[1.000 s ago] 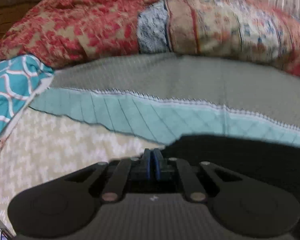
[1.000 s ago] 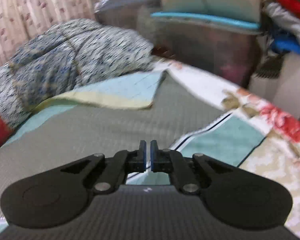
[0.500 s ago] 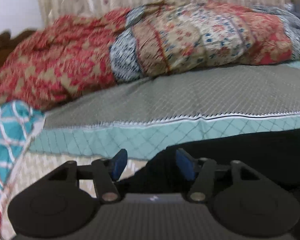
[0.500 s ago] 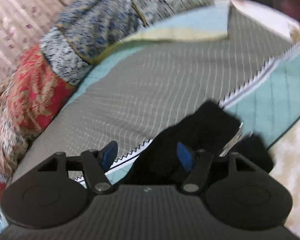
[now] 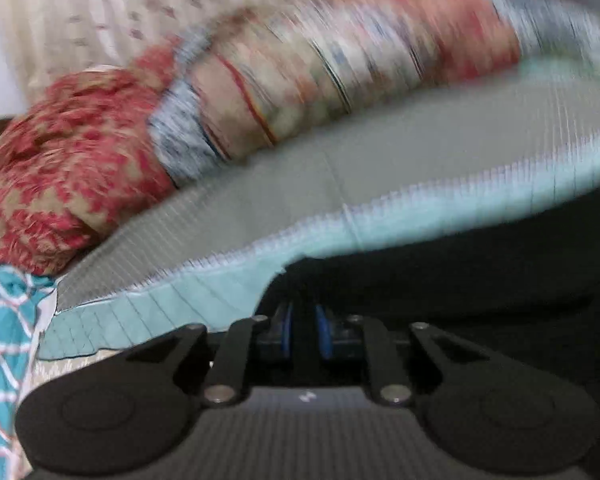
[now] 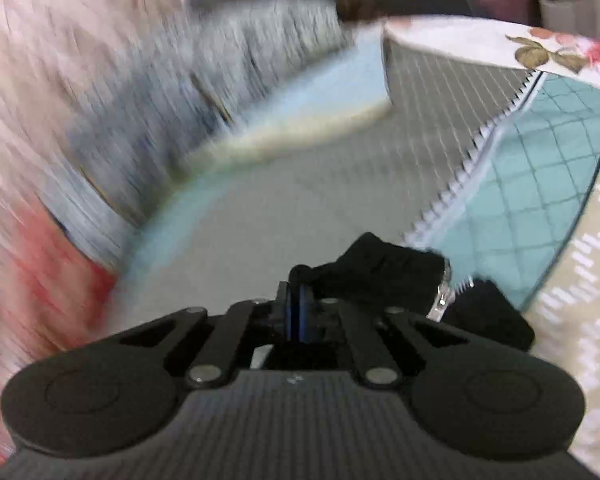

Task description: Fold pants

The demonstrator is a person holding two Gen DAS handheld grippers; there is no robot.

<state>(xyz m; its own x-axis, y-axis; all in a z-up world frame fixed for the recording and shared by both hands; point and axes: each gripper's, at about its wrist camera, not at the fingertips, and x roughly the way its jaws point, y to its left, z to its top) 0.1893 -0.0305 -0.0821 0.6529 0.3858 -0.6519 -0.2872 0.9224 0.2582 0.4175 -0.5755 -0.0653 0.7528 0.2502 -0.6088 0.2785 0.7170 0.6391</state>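
Observation:
The black pants (image 5: 460, 280) lie on the bed and fill the lower right of the left wrist view. My left gripper (image 5: 303, 330) has its jaws closing on an edge of the black cloth, which sits pinched between the blue pads (image 5: 286, 330). In the right wrist view, the pants (image 6: 384, 276) are bunched up, with a silver zipper (image 6: 442, 300) showing. My right gripper (image 6: 296, 314) has its jaws closing tight on a fold of that cloth, which bulges just above the pads. Both views are blurred.
A grey and teal quilted bedspread (image 5: 300, 208) covers the bed. A rolled red and patterned quilt (image 5: 80, 160) lies along the far side by a curtain. A teal patterned cloth (image 5: 4, 340) sits at the left. A folded light-blue blanket (image 6: 320, 112) lies ahead of the right gripper.
Both grippers opened around the black pants and then closed on the cloth. Both views have rolled and now blur with motion.

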